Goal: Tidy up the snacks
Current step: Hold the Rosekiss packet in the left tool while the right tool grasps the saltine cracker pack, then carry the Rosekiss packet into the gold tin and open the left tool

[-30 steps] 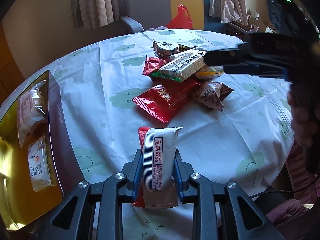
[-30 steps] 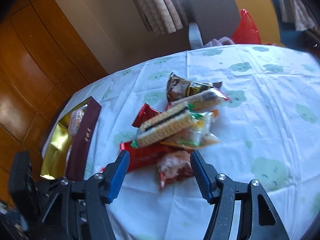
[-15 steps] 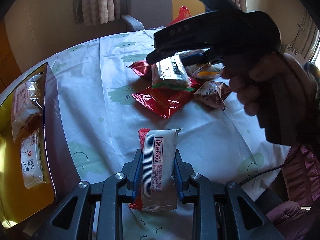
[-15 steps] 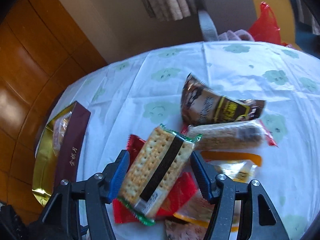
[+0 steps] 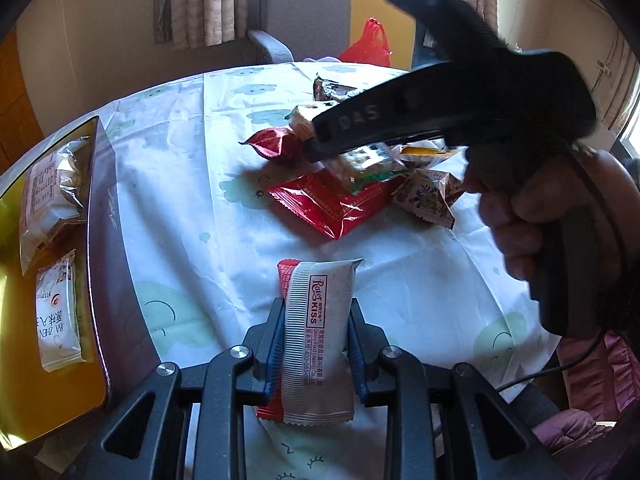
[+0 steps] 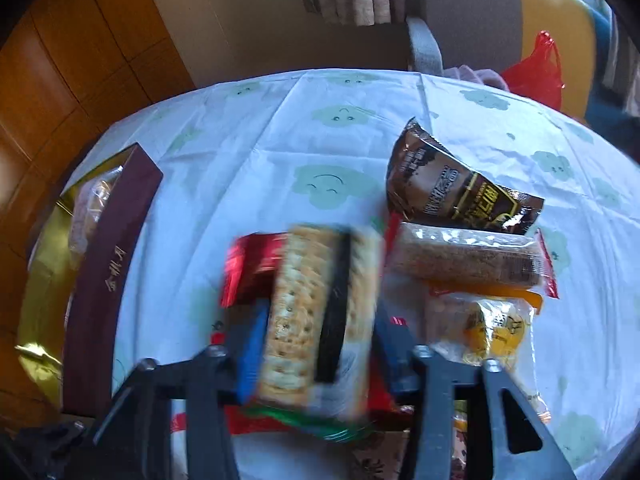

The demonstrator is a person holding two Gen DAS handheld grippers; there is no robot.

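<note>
— Gold-lined box [image 5: 24, 380] at the left edge of the left view; what's in it?
— Two wrapped snacks [image 5: 56, 320]. At bottom centre the left gripper [image 5: 316, 344] is clamped on a white bar [image 5: 318, 340].
— And further right?
— In the right view the right gripper [image 6: 316, 344] grips a cracker pack [image 6: 316, 312] at lower centre; the snack pile [image 6: 464, 260] lies right of centre on the tablecloth [image 6: 240, 140].
</note>
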